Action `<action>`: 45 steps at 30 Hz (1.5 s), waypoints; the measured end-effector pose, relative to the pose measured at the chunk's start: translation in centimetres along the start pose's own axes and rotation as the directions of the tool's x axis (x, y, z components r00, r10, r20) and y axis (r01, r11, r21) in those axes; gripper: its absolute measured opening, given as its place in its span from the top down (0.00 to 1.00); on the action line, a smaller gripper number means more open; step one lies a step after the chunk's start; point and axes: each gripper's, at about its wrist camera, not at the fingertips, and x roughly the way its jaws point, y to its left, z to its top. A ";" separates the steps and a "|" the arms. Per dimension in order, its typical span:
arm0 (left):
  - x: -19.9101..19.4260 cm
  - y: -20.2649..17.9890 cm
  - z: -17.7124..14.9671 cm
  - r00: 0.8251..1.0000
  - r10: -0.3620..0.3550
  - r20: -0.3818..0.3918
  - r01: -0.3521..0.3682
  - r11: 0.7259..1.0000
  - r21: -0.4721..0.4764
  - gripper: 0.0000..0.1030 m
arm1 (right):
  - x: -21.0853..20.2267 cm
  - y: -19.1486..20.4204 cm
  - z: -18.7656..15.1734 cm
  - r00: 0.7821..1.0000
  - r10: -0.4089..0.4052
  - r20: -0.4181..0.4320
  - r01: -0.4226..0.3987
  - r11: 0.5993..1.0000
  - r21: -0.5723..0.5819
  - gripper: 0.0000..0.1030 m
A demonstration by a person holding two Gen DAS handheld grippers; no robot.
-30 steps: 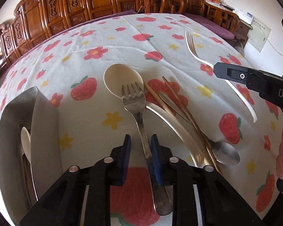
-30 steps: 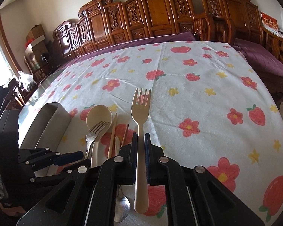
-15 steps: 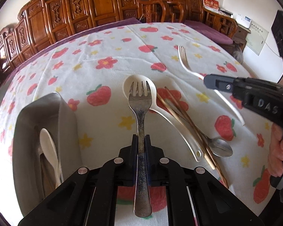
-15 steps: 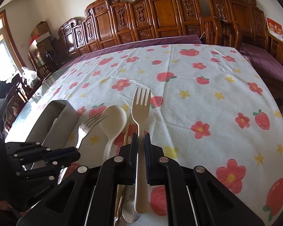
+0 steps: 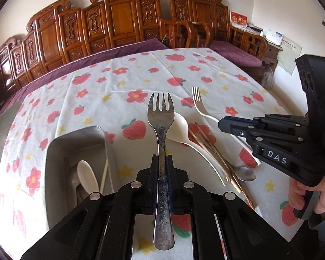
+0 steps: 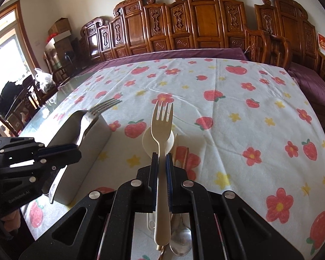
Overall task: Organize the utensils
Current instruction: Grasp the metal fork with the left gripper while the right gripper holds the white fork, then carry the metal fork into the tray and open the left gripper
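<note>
My left gripper (image 5: 161,162) is shut on a worn metal fork (image 5: 161,119) and holds it above the table, tines forward, beside a metal utensil box (image 5: 75,138) that holds a cream spoon (image 5: 87,176). My right gripper (image 6: 161,160) is shut on a cream plastic fork (image 6: 161,125), also lifted. On the cloth lie a cream spoon (image 5: 184,130), chopsticks (image 5: 214,147) and a metal spoon (image 5: 244,173). The right gripper (image 5: 227,125) with its fork (image 5: 199,104) shows in the left wrist view. The left gripper (image 6: 60,149) with the metal fork (image 6: 97,112) shows over the box (image 6: 86,143) in the right wrist view.
The table wears a white cloth with strawberries and flowers (image 6: 227,112). Carved wooden chairs (image 6: 201,21) with purple cushions line the far side. A bare glass strip of table (image 6: 54,101) lies at the left, with clutter and a window beyond.
My left gripper closed on the metal fork, lifted it off the cloth and carried it left toward the box. My right gripper rose with the cream fork.
</note>
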 end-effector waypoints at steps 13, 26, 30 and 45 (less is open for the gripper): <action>-3.0 3.8 -0.6 0.999 0.011 0.042 -0.011 1.000 -0.021 0.94 | -0.2 3.0 -0.2 0.999 0.037 -0.001 -0.037 0.998 -0.058 0.92; -2.3 8.3 -2.7 0.999 0.043 0.007 -0.043 0.997 -0.065 0.94 | -0.1 5.8 -0.6 0.998 0.065 -0.014 -0.066 0.991 -0.114 0.92; -0.6 10.1 -3.7 0.997 0.062 -0.039 -0.065 0.993 -0.098 0.94 | 0.4 5.8 -0.8 0.998 0.058 -0.029 -0.061 0.992 -0.115 0.92; 3.1 11.1 -5.7 0.983 0.109 -0.149 -0.124 0.988 -0.095 0.94 | 1.1 5.7 -1.1 0.998 0.046 -0.040 -0.050 0.992 -0.114 0.92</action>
